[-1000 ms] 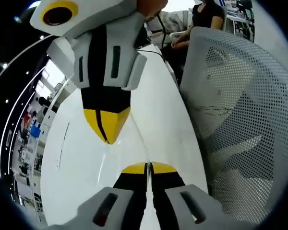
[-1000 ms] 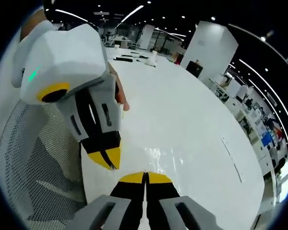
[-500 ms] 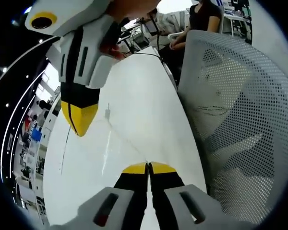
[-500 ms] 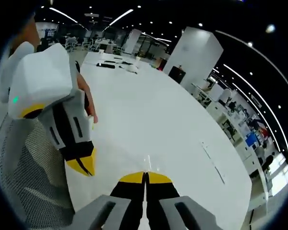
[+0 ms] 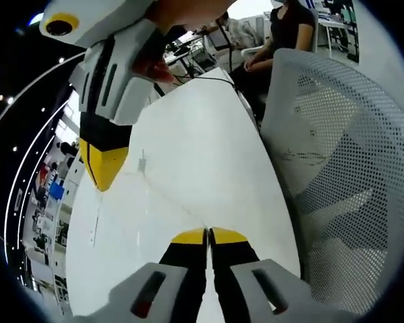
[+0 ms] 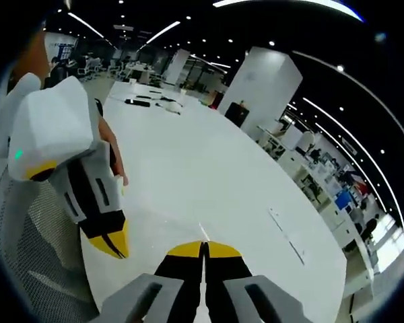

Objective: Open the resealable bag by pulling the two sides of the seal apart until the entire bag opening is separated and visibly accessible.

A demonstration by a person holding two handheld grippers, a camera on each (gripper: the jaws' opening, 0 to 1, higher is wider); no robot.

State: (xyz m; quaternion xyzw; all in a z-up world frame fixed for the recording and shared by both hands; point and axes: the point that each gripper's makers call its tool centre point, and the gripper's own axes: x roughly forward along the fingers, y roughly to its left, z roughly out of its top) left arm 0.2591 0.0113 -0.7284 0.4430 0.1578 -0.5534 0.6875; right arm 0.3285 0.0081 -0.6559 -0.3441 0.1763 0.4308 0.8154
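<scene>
Nearby, mesh chair (image 5: 343, 188), white table (image 5: 195, 168), seated person (image 5: 283, 33).

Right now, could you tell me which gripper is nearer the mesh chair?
The left gripper, beside the mesh chair; the right gripper hangs farther over the table.

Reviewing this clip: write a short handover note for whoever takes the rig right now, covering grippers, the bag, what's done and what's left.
Left gripper: jaws shut, raised over the white table.
Right gripper: jaws shut, held above the same table.
A faint clear film stretches between the two tips, presumably the bag; too faint to tell the seal's state.
A mesh chair stands at the table's edge.
Done: both sides seemingly pinched.
Left: pull apart until the opening shows.
</scene>
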